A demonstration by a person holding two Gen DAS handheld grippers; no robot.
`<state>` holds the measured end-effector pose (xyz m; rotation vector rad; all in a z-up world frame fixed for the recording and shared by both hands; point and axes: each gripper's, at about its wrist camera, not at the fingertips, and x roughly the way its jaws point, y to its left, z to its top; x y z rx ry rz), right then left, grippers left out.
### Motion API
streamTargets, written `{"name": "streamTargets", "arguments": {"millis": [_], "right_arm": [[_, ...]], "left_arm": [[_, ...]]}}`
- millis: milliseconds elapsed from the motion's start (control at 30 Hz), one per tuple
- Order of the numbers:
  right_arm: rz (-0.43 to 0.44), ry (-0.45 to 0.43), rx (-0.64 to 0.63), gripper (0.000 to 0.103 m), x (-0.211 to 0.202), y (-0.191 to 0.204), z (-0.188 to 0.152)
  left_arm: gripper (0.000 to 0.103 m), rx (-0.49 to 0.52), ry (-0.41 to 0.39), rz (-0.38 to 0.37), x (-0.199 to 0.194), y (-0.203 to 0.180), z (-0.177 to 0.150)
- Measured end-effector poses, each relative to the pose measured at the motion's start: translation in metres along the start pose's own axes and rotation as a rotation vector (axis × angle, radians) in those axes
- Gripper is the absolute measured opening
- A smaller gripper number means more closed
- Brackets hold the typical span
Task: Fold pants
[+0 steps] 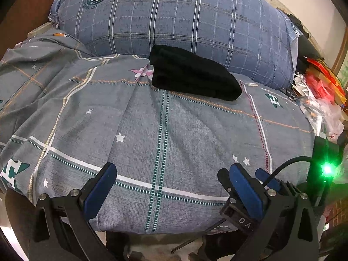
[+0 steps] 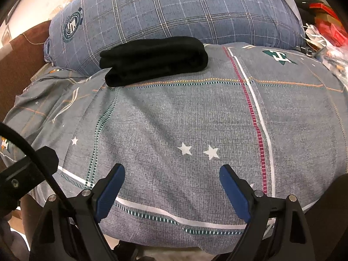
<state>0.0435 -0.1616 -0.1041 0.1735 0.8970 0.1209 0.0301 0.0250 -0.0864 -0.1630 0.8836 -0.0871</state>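
On my left wrist view, the left claw (image 1: 171, 177) hangs released over the bedsheet (image 1: 139, 130), with the folded black pants (image 1: 193, 76) at 12 o'clock against the plaid pillow (image 1: 174, 15). On my right wrist view, the right claw (image 2: 171, 179) is released too, and the pants (image 2: 152, 59) lie at 11 o'clock, well apart from it.

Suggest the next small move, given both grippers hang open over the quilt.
Probably none beyond drawing back: the black pants already lie folded in a compact bundle against the pillow, and the left gripper and right gripper are open, empty and well short of it.
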Motion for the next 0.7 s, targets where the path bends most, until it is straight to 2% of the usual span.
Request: {"name": "streamTargets", "arguments": {"millis": [400, 633, 700], "right_arm": [[-0.025, -0.008, -0.031, 0.092, 0.001, 0.005, 0.001], [-0.011, -0.003, -0.066, 0.093, 0.008, 0.014, 0.017], [-0.007, -0.004, -0.085, 0.093, 0.012, 0.018, 0.022]], "left_arm": [[0.103, -0.014, 0.018, -0.006, 0.006, 0.004, 0.000], [0.103, -0.020, 0.014, -0.003, 0.013, 0.013, 0.019], [0.103, -0.007, 0.003, 0.020, 0.018, 0.014, 0.024]]}}
